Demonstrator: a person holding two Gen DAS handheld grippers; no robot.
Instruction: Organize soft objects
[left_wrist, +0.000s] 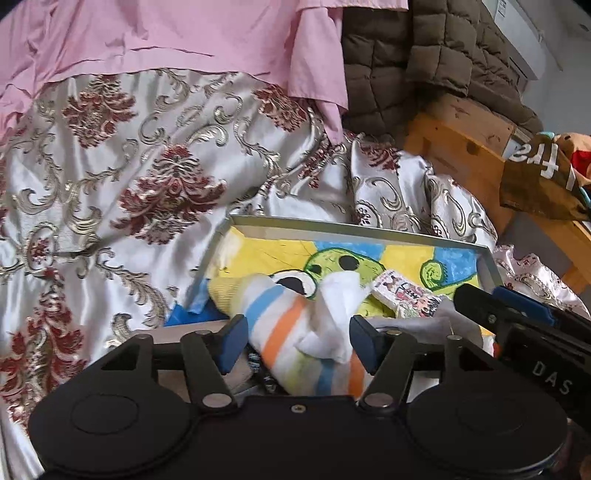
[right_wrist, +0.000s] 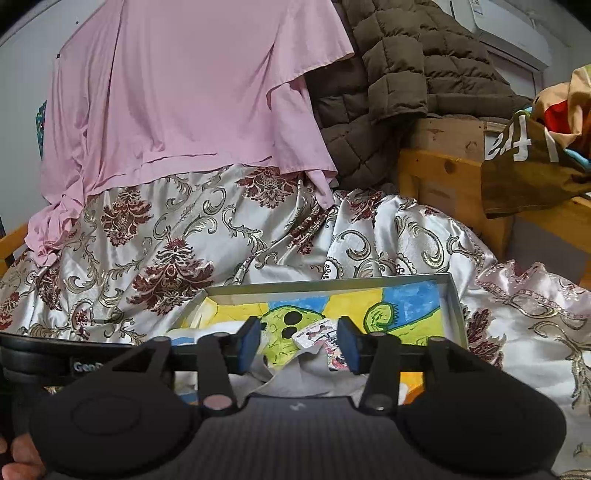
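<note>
The striped sock (left_wrist: 295, 332) lies between the parted fingers of the left gripper (left_wrist: 298, 341), in the near end of a shallow box (left_wrist: 354, 229) lined with a cartoon drawing. The blue pads stand clear of it on both sides — nothing is clamped. It looks light, limp and bunched, with a white fold on top; I judge the thick rolled middle the best place to pinch, since a loose edge would only trail. Just right of it sits a grey sock (right_wrist: 314, 376) with a printed paper label (right_wrist: 325, 341), lying between the right gripper's (right_wrist: 301, 345) fingers, which also stand apart and hold nothing. Beyond both grippers the box rests on a satin patterned bedspread (left_wrist: 147, 177).
</note>
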